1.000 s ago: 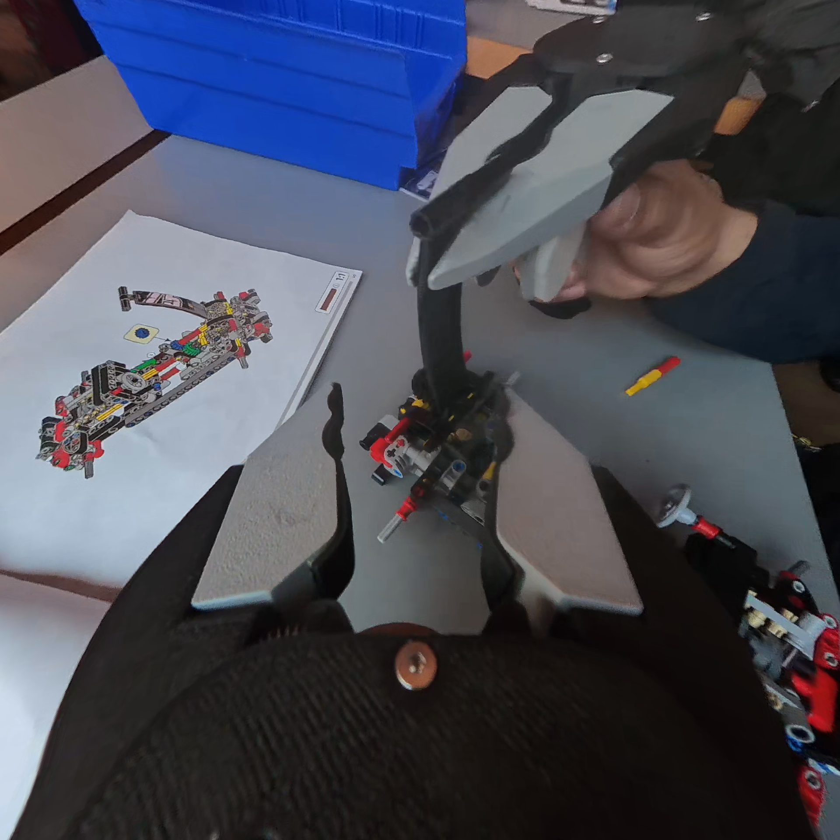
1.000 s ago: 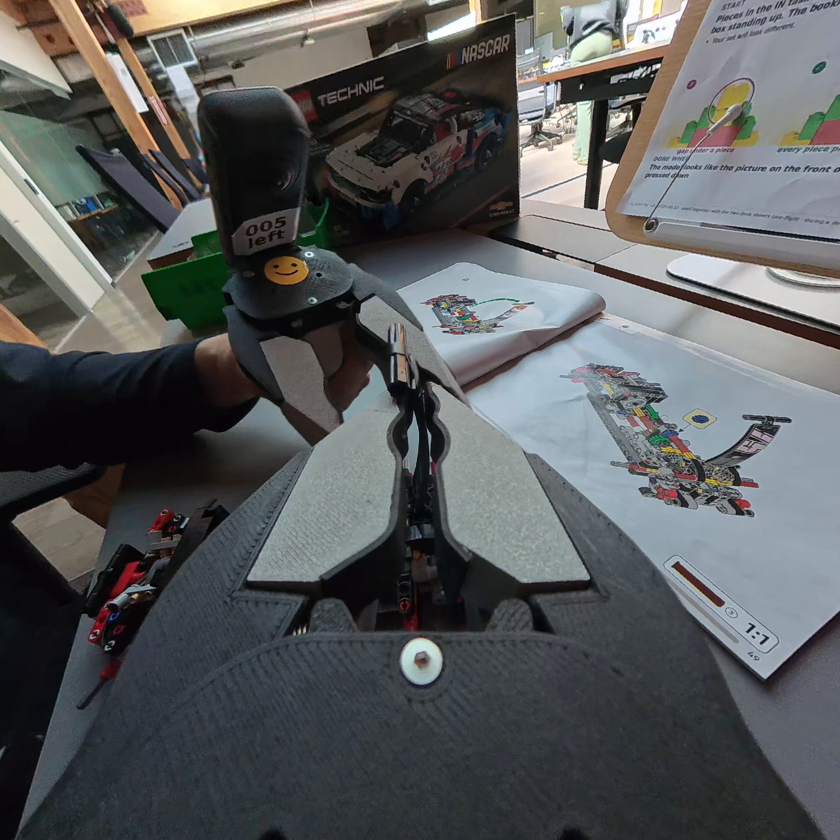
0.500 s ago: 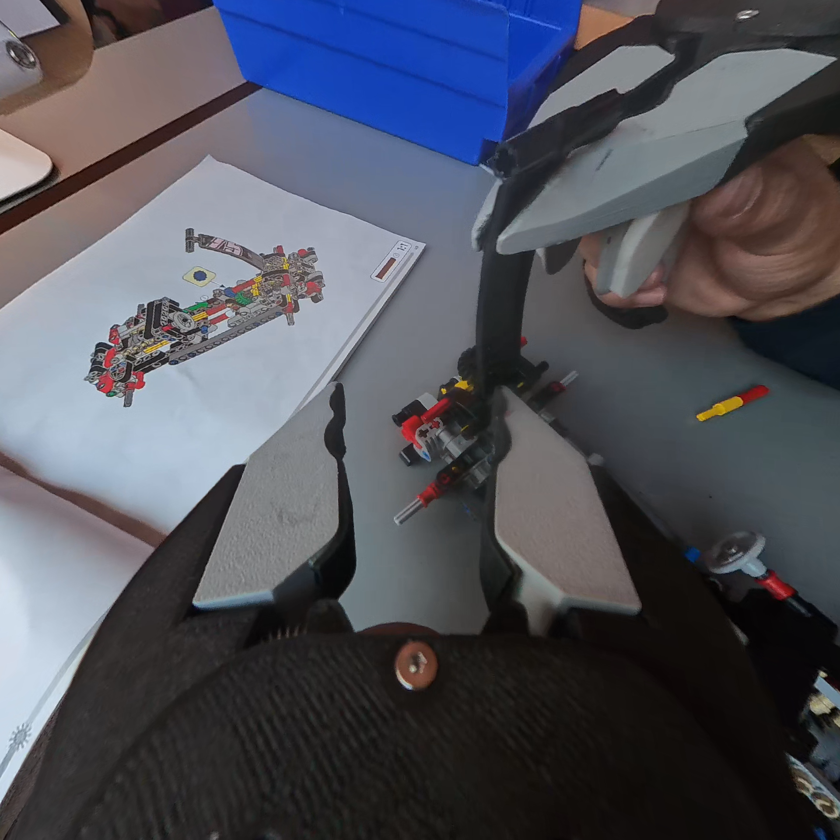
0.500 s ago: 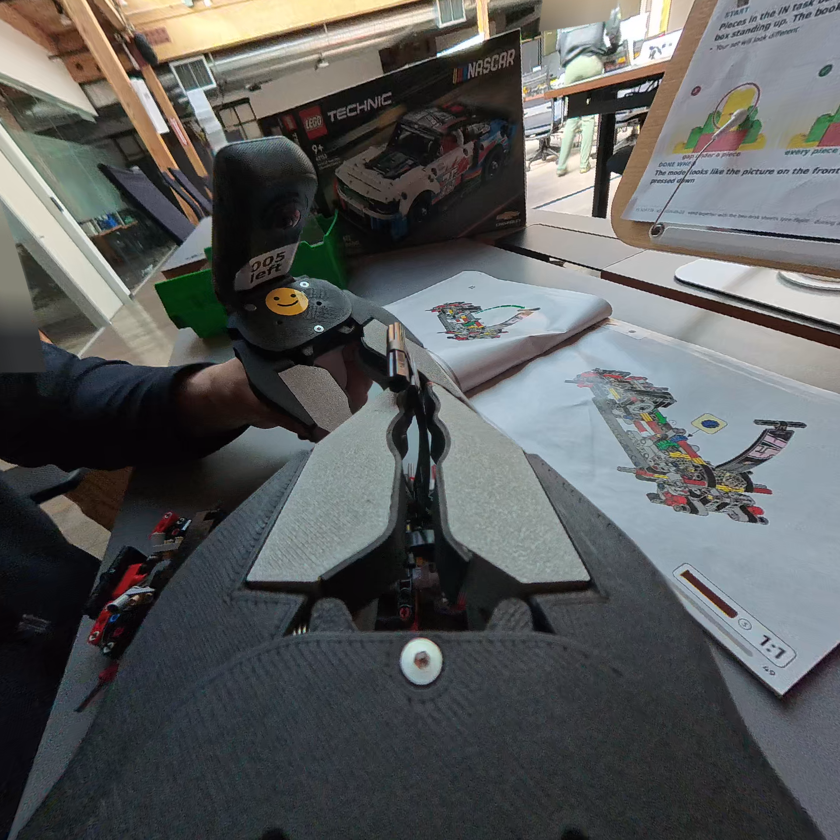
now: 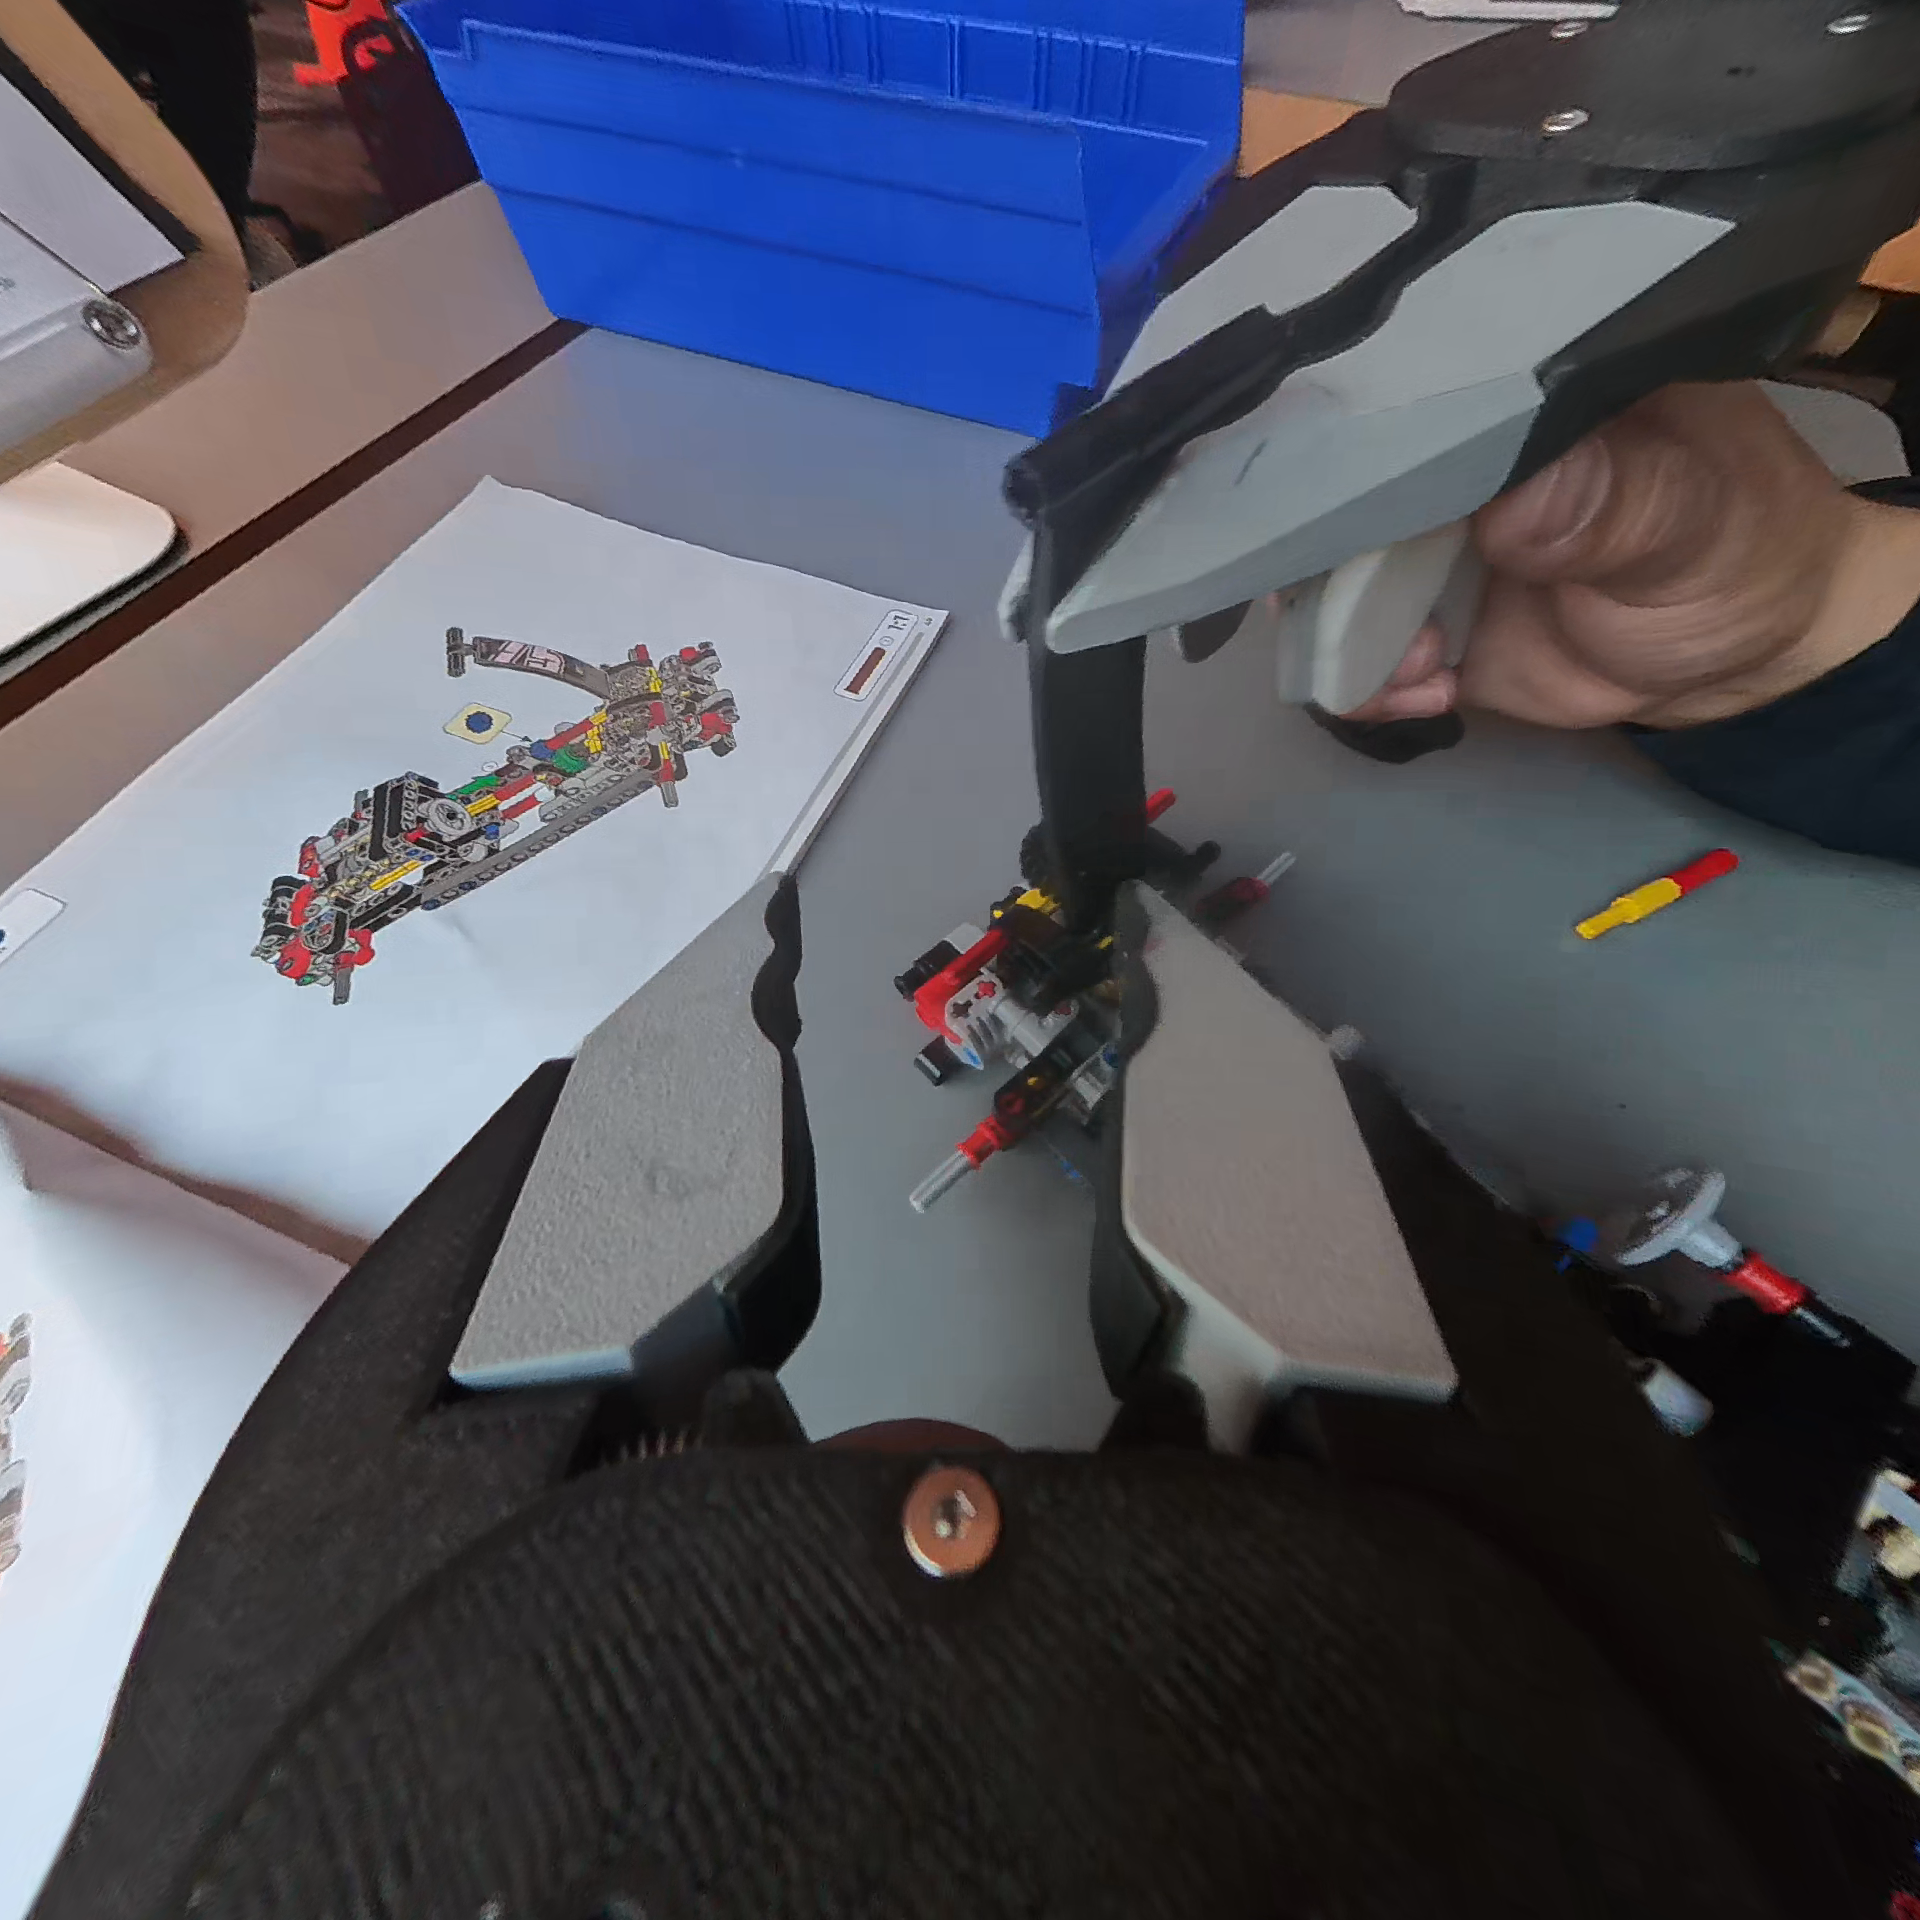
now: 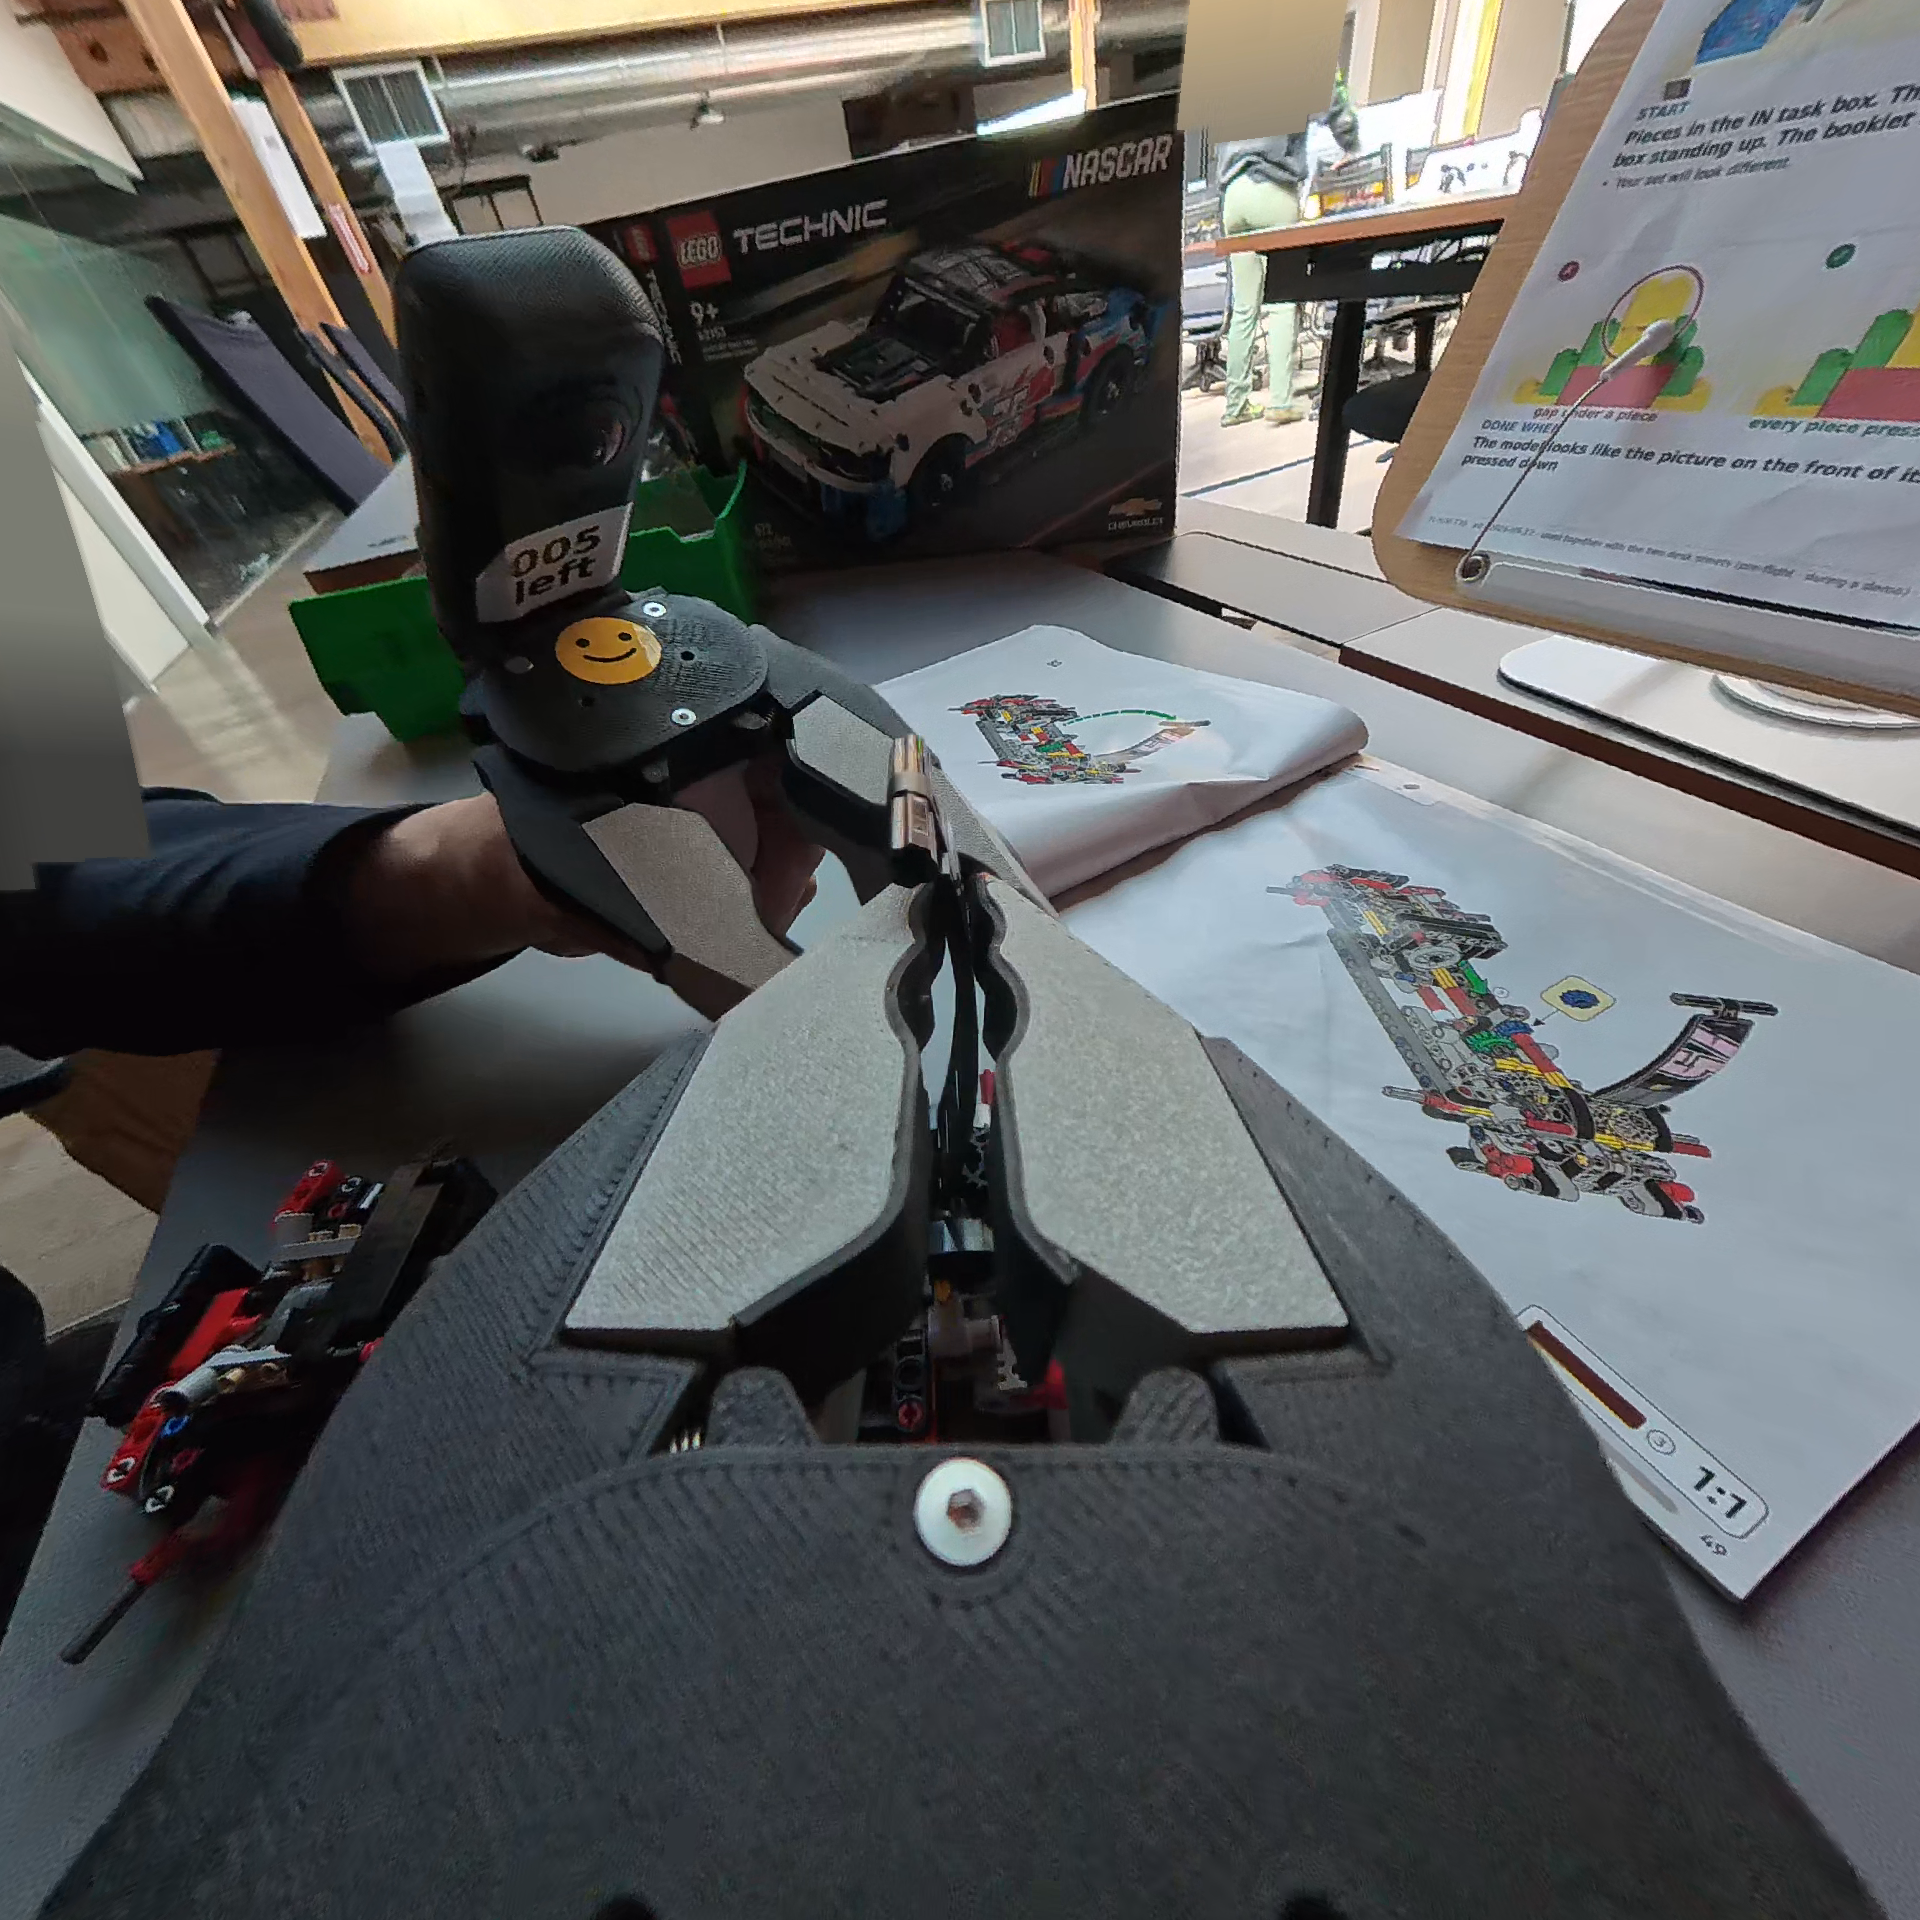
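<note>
Change: left gripper jaws slightly narrower than before.
Left: released, brick assembly against its 3 o'clock finger.
Right: right gripper clenched on black curved piece.

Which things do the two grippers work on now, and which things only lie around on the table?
In hand:
- right gripper, shut on the curved black panel
- brick assembly under that panel, between the open left gripper fingers

Lying about:
- yellow-red pin
- blue bin
- instruction sheet
- set box

A blue bin, an open instruction booklet, a yellow-red pin, a green bin
</note>
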The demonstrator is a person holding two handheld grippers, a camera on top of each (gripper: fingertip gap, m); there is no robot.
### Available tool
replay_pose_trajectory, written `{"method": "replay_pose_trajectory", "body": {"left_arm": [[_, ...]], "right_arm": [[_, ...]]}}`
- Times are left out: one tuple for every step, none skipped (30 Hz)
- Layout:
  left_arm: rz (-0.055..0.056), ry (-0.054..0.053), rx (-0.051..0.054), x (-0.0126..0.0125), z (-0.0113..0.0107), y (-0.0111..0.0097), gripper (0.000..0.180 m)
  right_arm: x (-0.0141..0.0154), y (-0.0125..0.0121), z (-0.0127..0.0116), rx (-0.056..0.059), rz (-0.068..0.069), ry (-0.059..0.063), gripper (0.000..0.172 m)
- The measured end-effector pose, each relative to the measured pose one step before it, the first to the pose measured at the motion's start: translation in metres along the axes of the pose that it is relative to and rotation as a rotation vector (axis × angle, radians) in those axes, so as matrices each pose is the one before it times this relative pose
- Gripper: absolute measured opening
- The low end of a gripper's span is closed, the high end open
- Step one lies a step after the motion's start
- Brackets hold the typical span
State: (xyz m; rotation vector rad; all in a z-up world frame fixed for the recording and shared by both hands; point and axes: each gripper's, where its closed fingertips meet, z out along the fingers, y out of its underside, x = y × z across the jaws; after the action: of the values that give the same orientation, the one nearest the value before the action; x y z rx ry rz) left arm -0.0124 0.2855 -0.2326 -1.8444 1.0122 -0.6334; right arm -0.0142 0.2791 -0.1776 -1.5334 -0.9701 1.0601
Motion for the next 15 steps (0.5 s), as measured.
{"method": "replay_pose_trajectory", "body": {"left_arm": [[-0.0094, 0.0078, 0.0025, -0.00162, -0.00069, 0.00061, 0.058], [-0.0146, 0.0152, 0.0064, -0.00068, -0.00054, 0.00026, 0.059], [-0.0174, 0.0213, 0.0105, 0.00047, -0.00047, -0.00021, 0.059], [-0.0171, 0.0243, 0.01, 0.00132, -0.00005, -0.00035, 0.059], [-0.0146, 0.0217, 0.0059, 0.00138, 0.00002, -0.0003, 0.059], [-0.0084, 0.0154, 0.0025, 0.00108, 0.00007, 0.00001, 0.059], [-0.0026, 0.0096, -0.0002, 0.00067, 0.00009, 0.00029, 0.058], [0.0017, 0.0054, 0.0003, 0.00026, 0.00001, 0.00036, 0.058], [0.0049, 0.0049, 0.0031, 0.00036, -0.00006, 0.00014, 0.057], [0.0039, 0.008, 0.002, 0.00104, 0.00003, 0.00002, 0.057], [0.0015, 0.0097, 0.0034, 0.00134, -0.00001, -0.00035, 0.056], [0.0038, 0.0121, 0.0051, 0.00195, -0.00003, -0.00068, 0.056], [0.0076, 0.0111, 0.0015, 0.0017, -0.0001, -0.00012, 0.056], [0.0082, 0.002, 0.0016, 0.00042, -0.00016, 0.0, 0.055], [0.0074, 0.001, 0.0047, -0.00001, -0.00022, -0.00037, 0.053]], "right_arm": [[-0.00046, 0.0, 0.00032, 0.0027, 0.0081, -0.004, 0.001], [-0.00055, 0.00004, 0.00054, 0.0035, 0.009, -0.0056, 0.001], [-0.00024, 0.00026, 0.00048, 0.0025, 0.0073, -0.0045, 0.002], [0.00027, 0.00065, 0.00049, -0.0005, 0.0055, -0.002, 0.002], [0.00037, 0.00071, 0.00017, -0.0028, 0.0032, -0.0016, 0.002], [0.00035, 0.00044, 0.00001, -0.0032, -0.0007, -0.0012, 0.001], [0.00055, 0.00038, -0.00032, -0.0042, -0.0045, 0.0019, 0.001], [0.00053, 0.00038, -0.00055, -0.0058, -0.0065, 0.0032, 0.001], [0.0003, 0.00045, -0.00048, -0.007, -0.0068, 0.0026, 0.001], [0.00022, 0.00033, -0.00024, -0.0069, -0.0067, 0.0035, 0.001], [0.00032, 0.00041, -0.00001, -0.0055, -0.0061, 0.0043, 0.001], [-0.00002, 0.00057, 0.00037, -0.0048, -0.0048, 0.0028, 0.001], [-0.00013, 0.00116, 0.00063, -0.0067, -0.0045, 0.001, 0.001], [-0.00005, 0.00152, 0.00086, -0.0084, -0.0049, 0.0011, 0.001], [-0.00001, 0.00123, 0.00075, -0.0056, -0.0033, 0.0, 0.001]]}}
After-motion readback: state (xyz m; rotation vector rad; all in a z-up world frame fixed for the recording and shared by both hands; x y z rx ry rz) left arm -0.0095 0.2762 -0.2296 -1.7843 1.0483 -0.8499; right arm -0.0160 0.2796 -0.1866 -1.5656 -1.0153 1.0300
